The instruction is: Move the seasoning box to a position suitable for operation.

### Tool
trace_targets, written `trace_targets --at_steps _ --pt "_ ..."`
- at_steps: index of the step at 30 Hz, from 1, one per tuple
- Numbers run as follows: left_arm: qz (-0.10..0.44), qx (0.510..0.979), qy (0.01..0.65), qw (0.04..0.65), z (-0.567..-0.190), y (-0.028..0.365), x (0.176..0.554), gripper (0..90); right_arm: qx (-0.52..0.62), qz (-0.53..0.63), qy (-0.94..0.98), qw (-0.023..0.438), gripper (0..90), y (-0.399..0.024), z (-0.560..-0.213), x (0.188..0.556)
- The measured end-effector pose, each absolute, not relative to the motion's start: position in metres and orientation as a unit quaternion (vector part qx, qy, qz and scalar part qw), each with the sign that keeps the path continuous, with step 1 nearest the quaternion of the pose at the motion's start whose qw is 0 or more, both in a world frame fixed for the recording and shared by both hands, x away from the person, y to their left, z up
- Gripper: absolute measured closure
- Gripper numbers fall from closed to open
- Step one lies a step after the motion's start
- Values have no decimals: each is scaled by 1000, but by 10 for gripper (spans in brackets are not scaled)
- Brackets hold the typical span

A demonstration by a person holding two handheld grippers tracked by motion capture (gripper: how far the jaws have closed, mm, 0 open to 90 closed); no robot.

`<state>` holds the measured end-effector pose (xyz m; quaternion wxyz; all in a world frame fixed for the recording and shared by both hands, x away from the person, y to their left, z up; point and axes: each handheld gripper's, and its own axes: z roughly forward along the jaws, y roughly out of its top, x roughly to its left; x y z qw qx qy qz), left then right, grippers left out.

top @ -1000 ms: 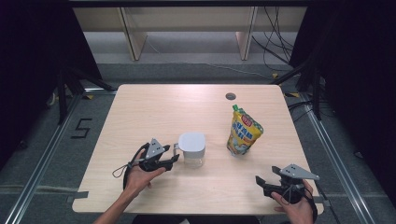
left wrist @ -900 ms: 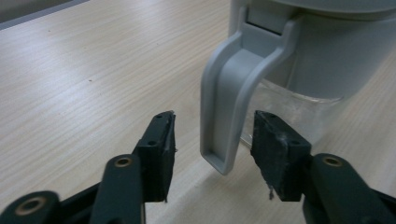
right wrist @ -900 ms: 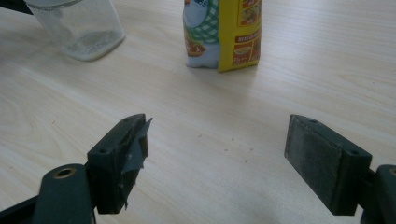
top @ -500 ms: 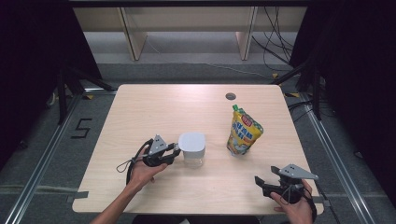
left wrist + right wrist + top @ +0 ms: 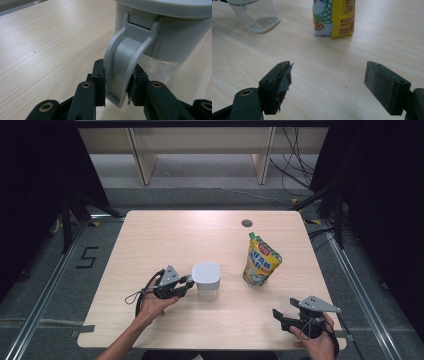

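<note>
A clear container [image 5: 206, 279] with a grey lid stands mid-table. Its grey side latch [image 5: 125, 62] hangs down from the lid [image 5: 175, 10]. My left gripper [image 5: 189, 282] reaches in from the container's left. Its jaws have just been closing with the latch between them, and in the left gripper view both pads [image 5: 100, 82] press on the latch's sides. A yellow and green snack pouch [image 5: 260, 262] stands upright to the container's right. My right gripper [image 5: 278, 316] rests near the front right corner, open, with nothing between its fingers [image 5: 278, 80].
The wooden table [image 5: 165, 235] has a round cable hole [image 5: 247, 223] at the back right. In the right gripper view the container [image 5: 257, 17] and the pouch [image 5: 337, 17] stand well ahead of the jaws. A black cable loops behind the left hand [image 5: 150, 305].
The left gripper's jaws have drawn in from a wide spread onto the container's latch. The right gripper, container and pouch have kept still.
</note>
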<state>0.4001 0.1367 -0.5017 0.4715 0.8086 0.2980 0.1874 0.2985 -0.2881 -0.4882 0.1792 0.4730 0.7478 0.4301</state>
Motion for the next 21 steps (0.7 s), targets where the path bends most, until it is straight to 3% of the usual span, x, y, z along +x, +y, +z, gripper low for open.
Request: trace_targets --at_steps 21 --pt "152 833 252 469 -498 124 361 702 452 435 755 190 227 -290 -489 301"
